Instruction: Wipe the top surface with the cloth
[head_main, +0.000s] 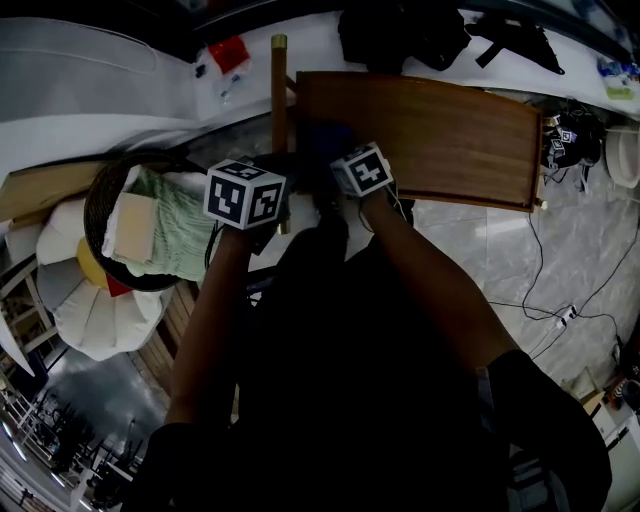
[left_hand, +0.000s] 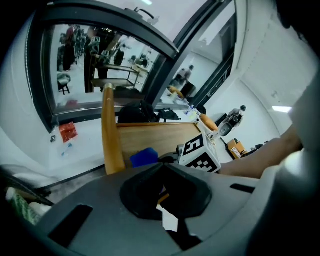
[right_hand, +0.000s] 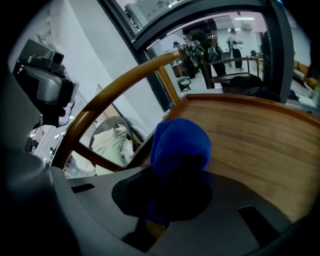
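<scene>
Head view first: both arms reach up toward 12 o'clock, and the left gripper and right gripper sit side by side at the near-left corner of the wooden table. Table fills the 1 o'clock area. A wooden post runs straight up just beside the table's left edge, right above the left gripper. The cloth is only a dark blue lump here, at the table's left end, at about 11 o'clock from the right gripper's cube. Over at 9 o'clock there's a round basket with pale green and cream fabric in it, and cables trail over the floor at 3 o'clock. Left gripper view: the post stands at 11 o'clock with the table behind it, the blue cloth peeks out just right of the post, and the right gripper's cube is at 2 o'clock, touching or nearly touching the cloth. This gripper's jaws look drawn together in the dark hollow, with no cloth between them, only a white scrap and an orange sliver I can't identify. Right gripper view: jaws are clamped on the cloth, which bunches up as a blue ball at dead centre over the table's left edge. Tabletop spreads out to 3 o'clock, the basket shows at 9 o'clock behind the post.
</scene>
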